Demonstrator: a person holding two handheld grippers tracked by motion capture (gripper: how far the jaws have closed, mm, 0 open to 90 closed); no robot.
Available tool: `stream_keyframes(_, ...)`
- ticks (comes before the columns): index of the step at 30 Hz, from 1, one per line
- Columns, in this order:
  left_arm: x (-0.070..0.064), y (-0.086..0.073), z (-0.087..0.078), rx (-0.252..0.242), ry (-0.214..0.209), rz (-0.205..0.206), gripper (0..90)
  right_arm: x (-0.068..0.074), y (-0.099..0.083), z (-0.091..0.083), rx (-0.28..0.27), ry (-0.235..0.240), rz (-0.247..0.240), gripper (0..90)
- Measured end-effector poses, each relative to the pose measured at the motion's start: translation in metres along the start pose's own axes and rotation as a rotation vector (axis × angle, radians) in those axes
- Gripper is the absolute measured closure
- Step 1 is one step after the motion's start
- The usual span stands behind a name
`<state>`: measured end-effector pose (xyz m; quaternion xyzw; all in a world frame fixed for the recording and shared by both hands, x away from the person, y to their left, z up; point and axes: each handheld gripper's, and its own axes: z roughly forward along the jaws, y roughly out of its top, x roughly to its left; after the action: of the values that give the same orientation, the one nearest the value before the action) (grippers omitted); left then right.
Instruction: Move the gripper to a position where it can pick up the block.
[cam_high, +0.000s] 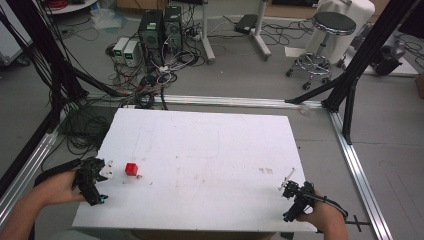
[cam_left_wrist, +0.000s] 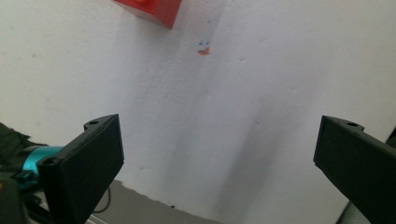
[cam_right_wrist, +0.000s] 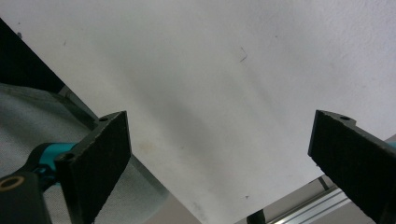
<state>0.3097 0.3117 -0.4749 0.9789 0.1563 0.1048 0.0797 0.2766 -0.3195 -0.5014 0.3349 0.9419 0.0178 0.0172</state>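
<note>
On the white counter (cam_high: 210, 150) we list one red cube (cam_high: 131, 169) near the left edge, just ahead of our left gripper (cam_high: 100, 182), jaws released and empty, while our right gripper (cam_high: 290, 192), likewise released, sits at the near right corner, well apart.

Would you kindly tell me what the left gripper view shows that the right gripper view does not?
Left gripper view alone: a corner of the red cube at the top edge and a small orange mark on the board. Right gripper view alone: the board's edge with grey floor and a metal rail beyond it. Both: the white board seen between two black jaws standing wide apart, holding nothing.
</note>
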Motion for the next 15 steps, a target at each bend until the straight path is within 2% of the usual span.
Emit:
stream_keyframes(7, 0.015, 0.002, 0.002, -0.005, -0.025, 0.031, 2.0, 0.001, -0.001, 0.001, 0.002, 0.006, 0.006, 5.2)
stream_keyframes(10, 0.026, 0.004, 0.002, 0.005, -0.040, 0.035, 2.0, 0.001, -0.002, 0.000, 0.001, 0.007, 0.004, 5.2)
stream_keyframes(12, 0.028, 0.005, 0.002, -0.002, -0.041, 0.034, 2.0, 0.001, -0.002, 0.000, 0.001, 0.008, 0.003, 5.2)
stream_keyframes(14, 0.033, 0.007, 0.001, -0.007, -0.042, 0.046, 2.0, 0.000, -0.002, 0.000, -0.007, 0.009, -0.002, 5.2)
stream_keyframes(15, 0.036, 0.009, 0.000, -0.017, -0.064, 0.063, 2.0, 0.000, -0.002, 0.000, -0.007, 0.010, -0.002, 5.2)
